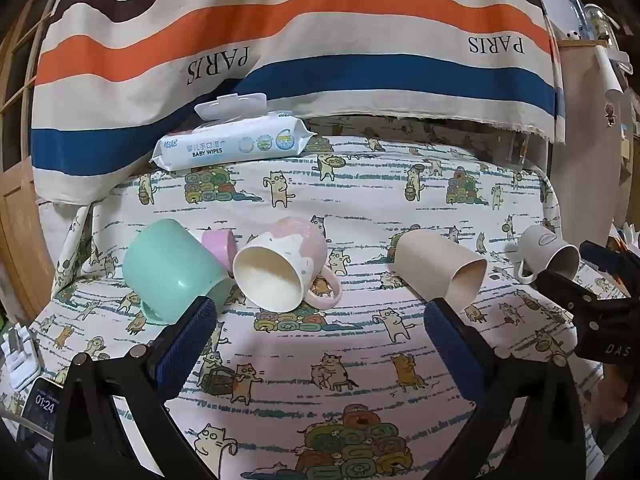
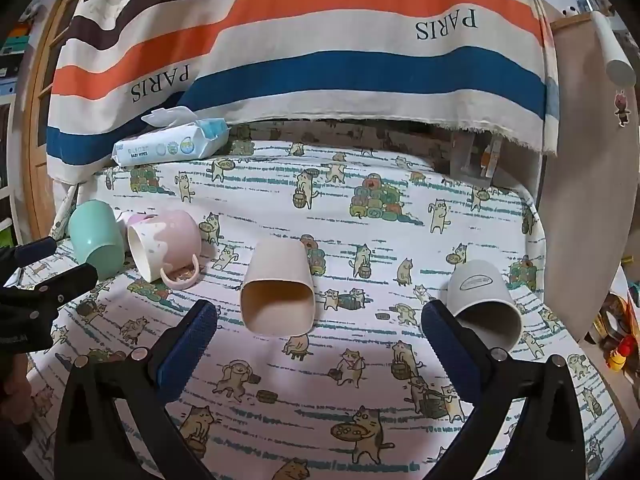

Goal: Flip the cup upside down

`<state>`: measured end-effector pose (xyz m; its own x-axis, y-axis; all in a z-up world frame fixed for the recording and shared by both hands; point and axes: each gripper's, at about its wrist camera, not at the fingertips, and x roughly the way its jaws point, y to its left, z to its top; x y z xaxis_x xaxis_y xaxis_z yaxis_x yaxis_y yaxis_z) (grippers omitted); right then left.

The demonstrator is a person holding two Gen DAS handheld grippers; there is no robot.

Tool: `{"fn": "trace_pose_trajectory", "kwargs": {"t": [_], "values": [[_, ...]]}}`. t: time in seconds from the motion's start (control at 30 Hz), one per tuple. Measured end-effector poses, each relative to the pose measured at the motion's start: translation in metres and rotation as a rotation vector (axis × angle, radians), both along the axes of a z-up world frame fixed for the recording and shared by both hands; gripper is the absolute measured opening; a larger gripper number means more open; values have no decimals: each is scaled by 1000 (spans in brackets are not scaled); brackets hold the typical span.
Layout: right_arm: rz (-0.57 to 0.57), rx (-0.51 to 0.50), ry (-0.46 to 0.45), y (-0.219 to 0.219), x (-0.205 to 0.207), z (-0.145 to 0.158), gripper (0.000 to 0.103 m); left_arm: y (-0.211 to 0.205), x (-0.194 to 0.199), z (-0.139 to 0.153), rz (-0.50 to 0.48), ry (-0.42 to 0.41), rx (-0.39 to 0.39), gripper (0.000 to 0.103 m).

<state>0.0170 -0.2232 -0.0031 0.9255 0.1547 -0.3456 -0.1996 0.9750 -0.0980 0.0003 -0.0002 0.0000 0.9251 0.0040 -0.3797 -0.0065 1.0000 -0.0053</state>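
Observation:
Several cups lie on their sides on the cat-print cloth. In the left wrist view: a teal cup (image 1: 168,270), a small pink cup (image 1: 218,245) behind it, a pink-and-white mug (image 1: 282,266), a beige cup (image 1: 440,270) and a grey mug (image 1: 548,254). My left gripper (image 1: 320,330) is open and empty, just short of the mug and the beige cup. In the right wrist view my right gripper (image 2: 320,334) is open and empty, with the beige cup (image 2: 278,290) ahead between the fingers and the grey mug (image 2: 484,302) by the right finger.
A pack of baby wipes (image 1: 232,140) lies at the back left under a striped hanging cloth (image 1: 320,40). A phone (image 1: 42,412) and white plug (image 1: 16,354) sit at the left edge. The table edge runs along the right side (image 2: 536,208).

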Motion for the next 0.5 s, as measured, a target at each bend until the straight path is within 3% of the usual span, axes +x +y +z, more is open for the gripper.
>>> {"fn": "trace_pose_trajectory", "kwargs": {"t": [0.5], "values": [[3,33,12,-2,1,3,103,-6,-3,3,-8,-30,20,103]]}}
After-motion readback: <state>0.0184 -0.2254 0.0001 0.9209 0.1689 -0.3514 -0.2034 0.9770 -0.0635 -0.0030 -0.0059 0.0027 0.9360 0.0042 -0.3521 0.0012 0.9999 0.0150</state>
